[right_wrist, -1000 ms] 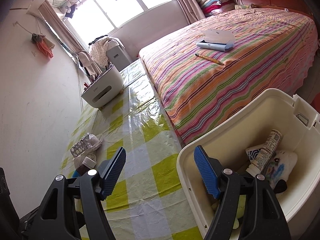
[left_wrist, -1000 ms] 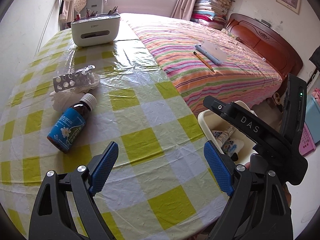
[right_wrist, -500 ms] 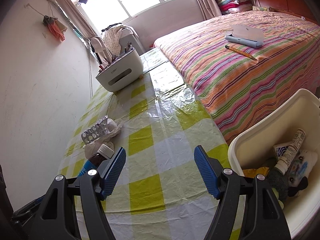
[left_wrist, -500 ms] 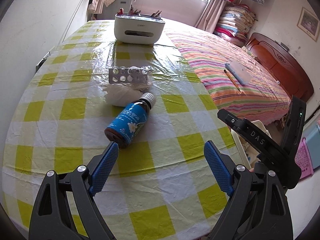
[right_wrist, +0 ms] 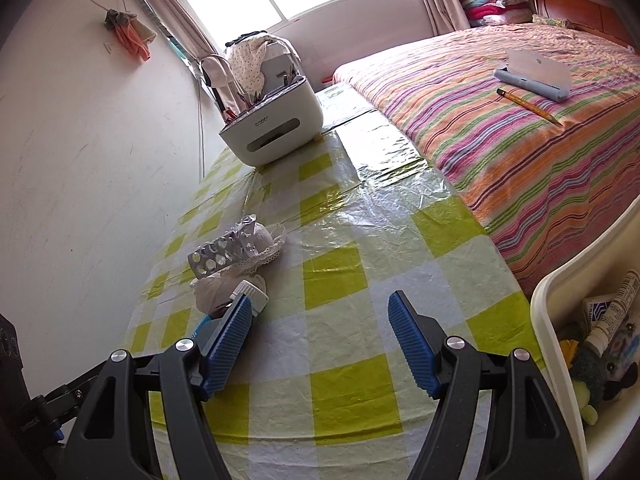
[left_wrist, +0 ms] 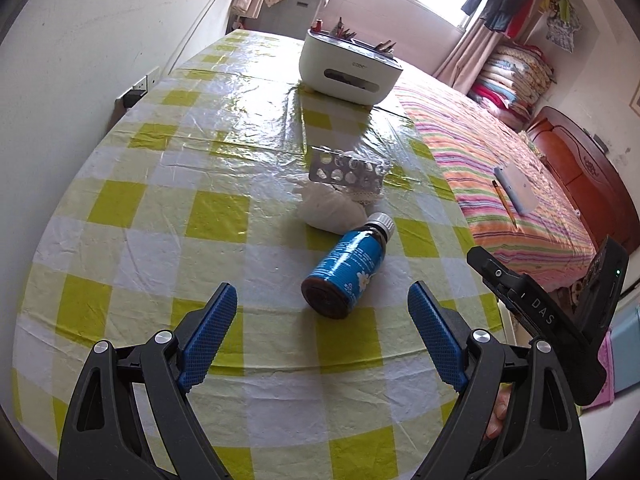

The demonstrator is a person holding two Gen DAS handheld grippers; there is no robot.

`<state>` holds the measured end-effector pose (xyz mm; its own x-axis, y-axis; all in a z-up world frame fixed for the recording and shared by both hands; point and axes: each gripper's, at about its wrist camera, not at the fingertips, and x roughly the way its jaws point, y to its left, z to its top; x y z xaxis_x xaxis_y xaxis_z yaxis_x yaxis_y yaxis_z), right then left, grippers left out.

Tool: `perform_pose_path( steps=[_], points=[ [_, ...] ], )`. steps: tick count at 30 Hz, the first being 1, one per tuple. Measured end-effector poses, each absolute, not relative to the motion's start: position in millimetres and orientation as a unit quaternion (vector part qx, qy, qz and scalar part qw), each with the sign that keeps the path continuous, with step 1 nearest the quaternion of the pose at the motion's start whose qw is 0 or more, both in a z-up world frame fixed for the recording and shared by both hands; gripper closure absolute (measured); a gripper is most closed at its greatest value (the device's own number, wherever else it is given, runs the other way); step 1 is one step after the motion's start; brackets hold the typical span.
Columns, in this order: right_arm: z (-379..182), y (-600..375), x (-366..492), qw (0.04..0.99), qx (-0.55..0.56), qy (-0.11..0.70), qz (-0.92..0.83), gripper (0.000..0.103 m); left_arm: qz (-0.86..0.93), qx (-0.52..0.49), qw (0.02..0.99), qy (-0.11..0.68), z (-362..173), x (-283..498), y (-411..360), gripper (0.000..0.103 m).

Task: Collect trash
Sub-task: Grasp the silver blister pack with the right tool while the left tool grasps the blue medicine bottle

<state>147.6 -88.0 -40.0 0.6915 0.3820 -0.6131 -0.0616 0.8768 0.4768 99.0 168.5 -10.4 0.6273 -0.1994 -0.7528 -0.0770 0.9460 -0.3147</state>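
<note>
A blue-labelled brown bottle (left_wrist: 347, 269) with a white cap lies on its side on the yellow-checked tablecloth (left_wrist: 160, 184). Behind it lie a crumpled white tissue (left_wrist: 330, 210) and an empty silver pill blister pack (left_wrist: 347, 169) on a lace piece. My left gripper (left_wrist: 322, 322) is open, just short of the bottle's base. My right gripper (right_wrist: 320, 322) is open and empty over the table; its left finger hides most of the bottle (right_wrist: 252, 294). The blister pack (right_wrist: 222, 254) and tissue (right_wrist: 214, 292) show to its left. A white bin (right_wrist: 560, 304) holding trash sits at the right.
A white organizer box (left_wrist: 348, 68) with pens stands at the table's far end. A striped bed (right_wrist: 520, 128) with a pencil (right_wrist: 528, 106) and a blue-grey case (right_wrist: 534, 74) runs along the table's right side. A wall borders the left.
My left gripper has swung left and closer, so the bottle now lies centred between its fingers. My right gripper has moved left from the bin toward the table.
</note>
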Motion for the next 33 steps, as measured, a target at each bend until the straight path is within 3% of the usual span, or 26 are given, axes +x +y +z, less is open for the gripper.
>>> perform_pose_path(
  steps=[12, 18, 22, 26, 29, 30, 32, 33],
  points=[
    [-30, -26, 207, 0.892, 0.151, 0.387, 0.176, 0.034, 0.004, -0.258, 0.849, 0.461, -35, 99, 228, 0.017],
    [-9, 36, 238, 0.900, -0.009, 0.357, 0.250, 0.034, 0.001, -0.281, 0.846, 0.453, -30, 92, 234, 0.017],
    [-19, 77, 260, 0.878, -0.119, 0.383, 0.261, 0.034, -0.012, -0.285, 0.844, 0.454, -28, 89, 232, 0.017],
    [-39, 94, 276, 0.856, -0.152, 0.424, 0.255, 0.034, -0.023, -0.283, 0.845, 0.454, -25, 85, 230, 0.017],
    [-44, 91, 275, 0.855, -0.157, 0.436, 0.233, 0.038, -0.030, -0.277, 0.848, 0.452, -23, 82, 228, 0.017],
    [-42, 87, 274, 0.854, -0.150, 0.438, 0.237, 0.043, -0.031, -0.276, 0.848, 0.451, -22, 81, 228, 0.017],
    [-39, 78, 271, 0.856, -0.139, 0.442, 0.230, 0.063, -0.033, -0.272, 0.849, 0.452, -22, 80, 226, 0.017],
    [-37, 72, 269, 0.856, -0.131, 0.445, 0.227, 0.066, -0.032, -0.271, 0.849, 0.453, -23, 80, 226, 0.017]
  ],
)
